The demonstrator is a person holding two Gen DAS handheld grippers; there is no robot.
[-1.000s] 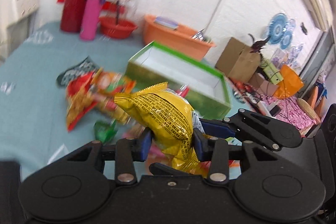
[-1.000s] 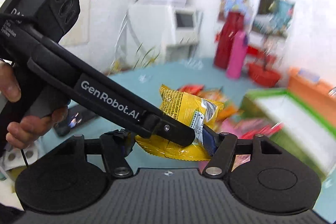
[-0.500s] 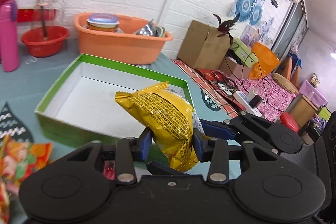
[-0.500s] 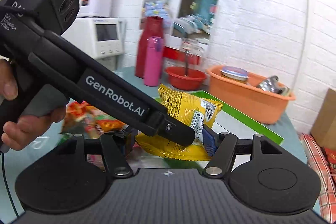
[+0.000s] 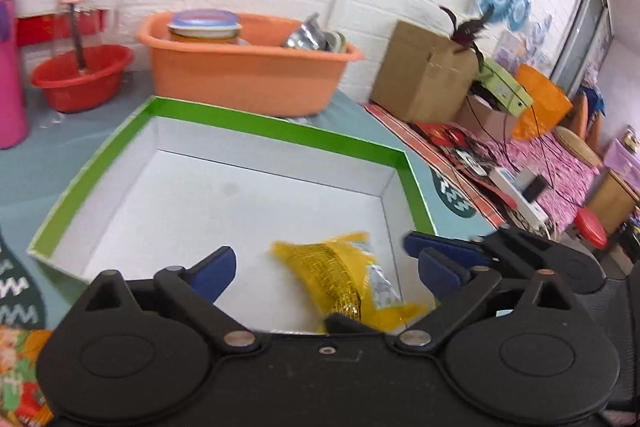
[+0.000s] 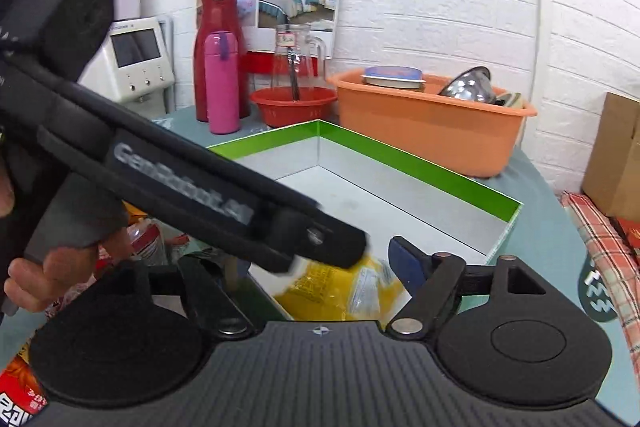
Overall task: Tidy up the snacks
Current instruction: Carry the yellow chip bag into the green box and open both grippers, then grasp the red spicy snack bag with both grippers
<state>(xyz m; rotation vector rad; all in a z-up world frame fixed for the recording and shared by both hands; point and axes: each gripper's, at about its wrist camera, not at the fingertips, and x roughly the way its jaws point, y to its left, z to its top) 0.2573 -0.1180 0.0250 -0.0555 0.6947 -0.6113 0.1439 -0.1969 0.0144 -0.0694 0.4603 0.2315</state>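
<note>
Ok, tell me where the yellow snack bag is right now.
In the left wrist view the yellow snack bag lies inside the green-rimmed box, at its near right corner, free between the opening left gripper pads.

Yellow snack bag (image 5: 344, 281): glossy crinkled foil-plastic. Green-rimmed box (image 5: 256, 135): smooth matt cardboard, white inside. Orange tub (image 5: 240, 75), red basin (image 5: 80, 79): smooth plastic. Far right carton (image 5: 424, 75): matt brown cardboard.
</note>
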